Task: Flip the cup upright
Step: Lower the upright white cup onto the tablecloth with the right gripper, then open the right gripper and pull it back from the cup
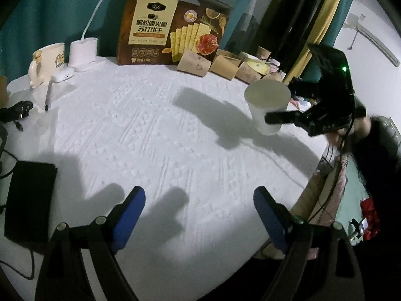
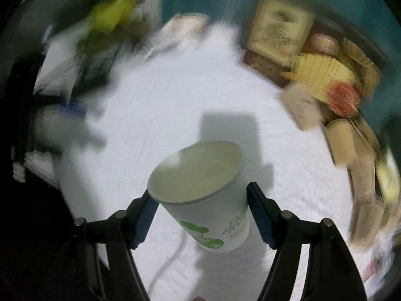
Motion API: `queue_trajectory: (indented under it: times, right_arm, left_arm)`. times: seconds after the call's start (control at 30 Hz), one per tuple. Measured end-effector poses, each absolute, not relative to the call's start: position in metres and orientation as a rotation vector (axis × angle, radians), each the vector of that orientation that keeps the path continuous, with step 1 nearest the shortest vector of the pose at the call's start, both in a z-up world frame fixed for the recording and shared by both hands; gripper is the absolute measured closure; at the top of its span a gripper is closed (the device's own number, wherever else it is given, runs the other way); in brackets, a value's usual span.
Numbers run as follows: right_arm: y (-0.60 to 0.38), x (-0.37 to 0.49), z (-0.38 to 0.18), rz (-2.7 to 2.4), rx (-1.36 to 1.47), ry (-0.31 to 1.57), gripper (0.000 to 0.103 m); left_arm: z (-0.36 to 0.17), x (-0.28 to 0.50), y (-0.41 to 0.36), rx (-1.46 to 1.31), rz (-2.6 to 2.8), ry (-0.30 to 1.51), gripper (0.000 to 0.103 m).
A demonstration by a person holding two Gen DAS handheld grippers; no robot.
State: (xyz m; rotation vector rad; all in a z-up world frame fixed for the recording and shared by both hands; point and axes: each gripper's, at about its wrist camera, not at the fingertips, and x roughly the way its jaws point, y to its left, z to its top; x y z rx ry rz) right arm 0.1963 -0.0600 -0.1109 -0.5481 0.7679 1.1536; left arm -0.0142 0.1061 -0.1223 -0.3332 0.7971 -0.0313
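While the right gripper (image 2: 200, 215) clasps the paper cup (image 2: 200, 195) mouth-up (slightly tilted) above the white tabletop (image 1: 150, 130), setting down remains; the left gripper (image 1: 199, 213) hangs open, empty.

Right wrist view: surroundings beyond the fingers motion-smeared; biscuit box (image 2: 295, 50) print unreadable. Paper cup (image 2: 200, 190) lettering partly hidden behind the right-hand finger. Left wrist view: dark flat object (image 1: 30, 200) left of the fingers, unidentifiable.
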Motion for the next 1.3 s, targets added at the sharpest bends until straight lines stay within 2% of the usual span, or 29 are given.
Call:
queue_trajectory:
  times: [0.17, 0.33, 1.1, 1.3]
  right_arm:
    - [-0.104, 0.206, -0.128, 0.972, -0.143, 0.712, 0.035]
    - [-0.119, 0.203, -0.151, 0.884, -0.022, 0.697, 0.035]
    - [-0.151, 0.159, -0.177, 0.758, 0.011, 0.734, 0.033]
    - [-0.178, 0.133, -0.172, 0.704, 0.042, 0.761, 0.028]
  left_arm:
    - [-0.118, 0.000, 0.092, -0.298, -0.014, 0.797, 0.015]
    - [-0.117, 0.012, 0.082, -0.287, -0.020, 0.801, 0.015]
    - [-0.120, 0.020, 0.051, -0.225, -0.021, 0.815, 0.015]
    - [-0.117, 0.009, 0.038, -0.182, -0.029, 0.800, 0.015]
